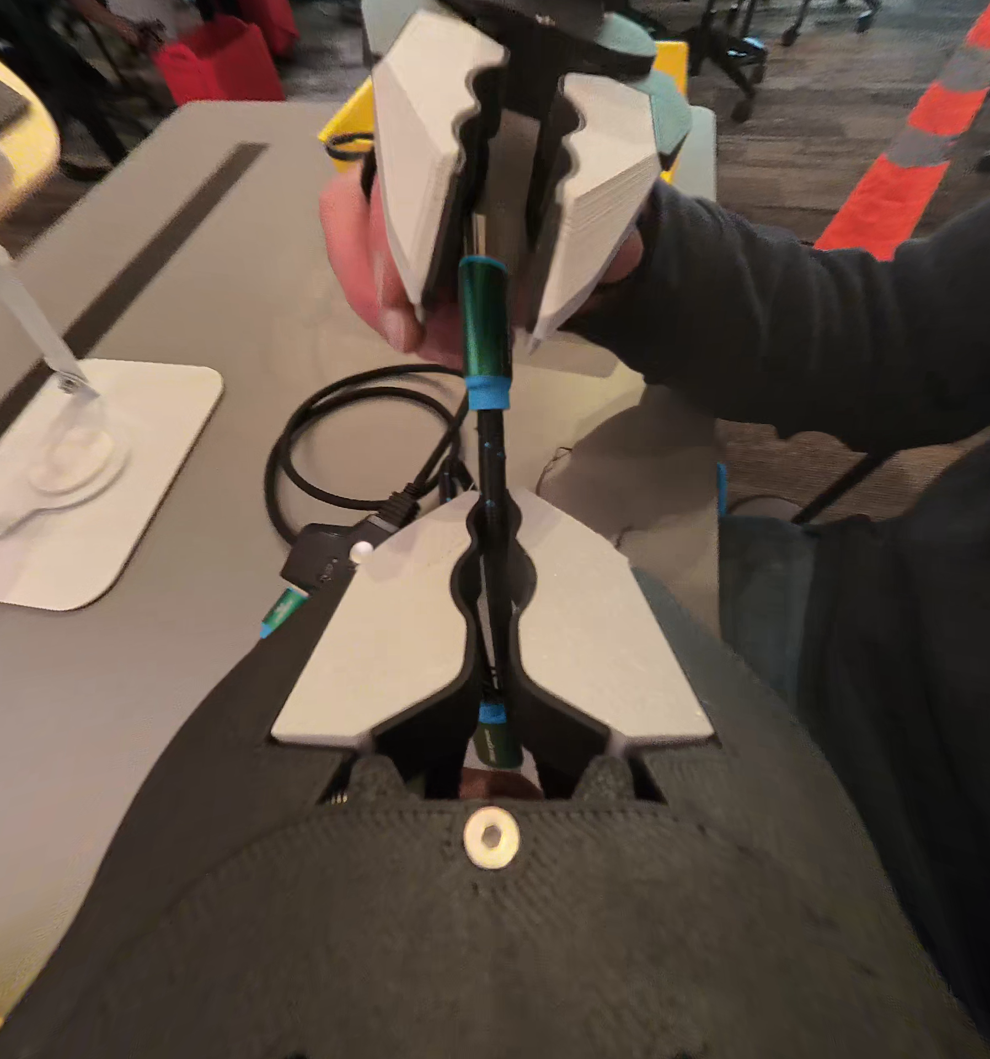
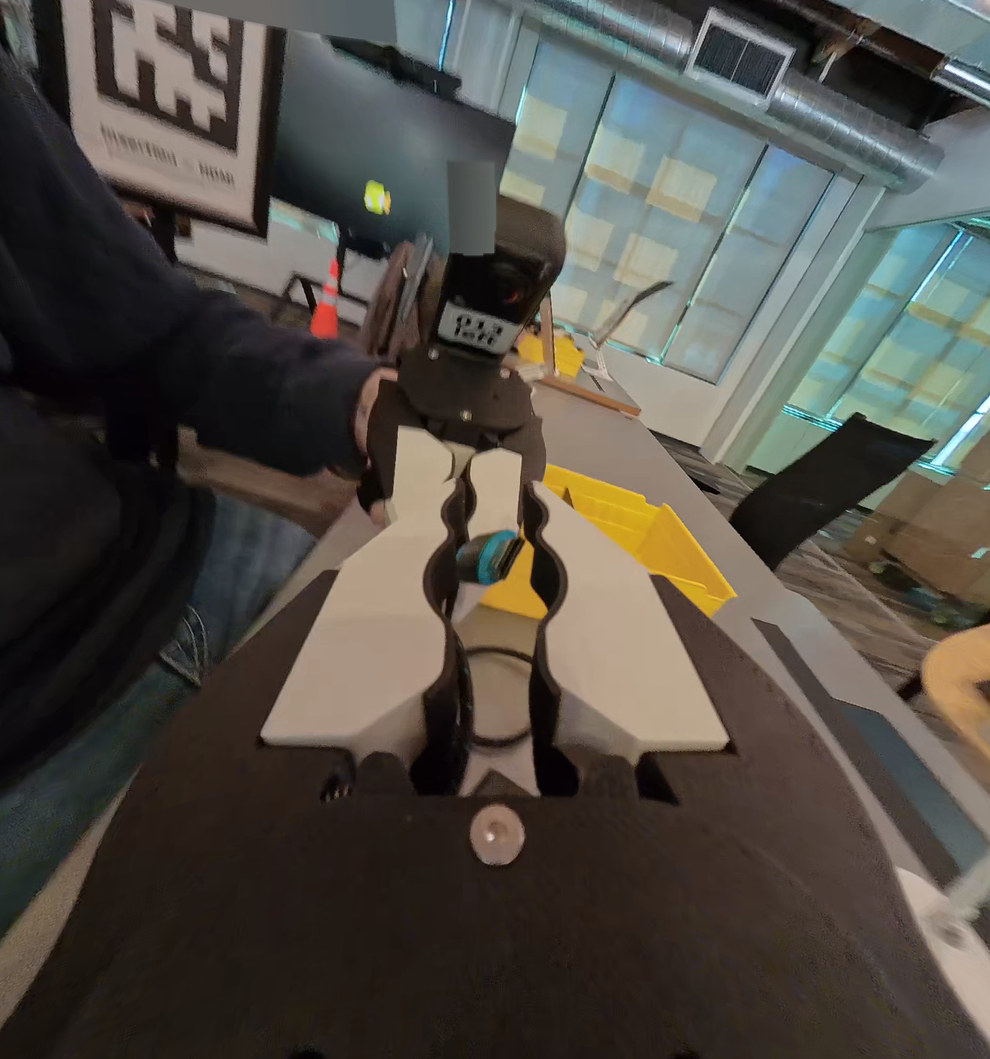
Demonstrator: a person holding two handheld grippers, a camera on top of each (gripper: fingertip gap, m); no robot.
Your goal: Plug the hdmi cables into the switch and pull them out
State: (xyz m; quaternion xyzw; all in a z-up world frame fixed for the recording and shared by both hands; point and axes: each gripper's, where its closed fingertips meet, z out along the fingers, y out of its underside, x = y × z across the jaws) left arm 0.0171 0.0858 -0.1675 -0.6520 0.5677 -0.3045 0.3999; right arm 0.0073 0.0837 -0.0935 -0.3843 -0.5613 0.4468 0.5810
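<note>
In the left wrist view my left gripper point(image 1: 489, 498) is shut on a black HDMI cable point(image 1: 489, 458). The cable rises to a green plug with a blue collar point(image 1: 484, 321). My right gripper point(image 1: 475, 326) faces the camera with its fingers closed around that plug's far end. In the right wrist view the plug point(image 2: 489, 559) sits between my right gripper's point(image 2: 495, 493) pads, and the left gripper point(image 2: 464, 475) is just beyond. The black switch point(image 1: 320, 559) lies on the table with another green plug point(image 1: 283, 610) in its near end. A further green plug point(image 1: 495, 745) shows below my left fingers.
Black cable loops point(image 1: 286, 447) lie on the grey table point(image 1: 137, 716) behind the switch. A white stand base point(image 1: 91, 475) sits at the left. A yellow bin point(image 2: 653, 550) stands on the table behind the grippers. A dark sleeve point(image 1: 796, 321) reaches in from the right. About 7 cm separates my left fingertips from my right.
</note>
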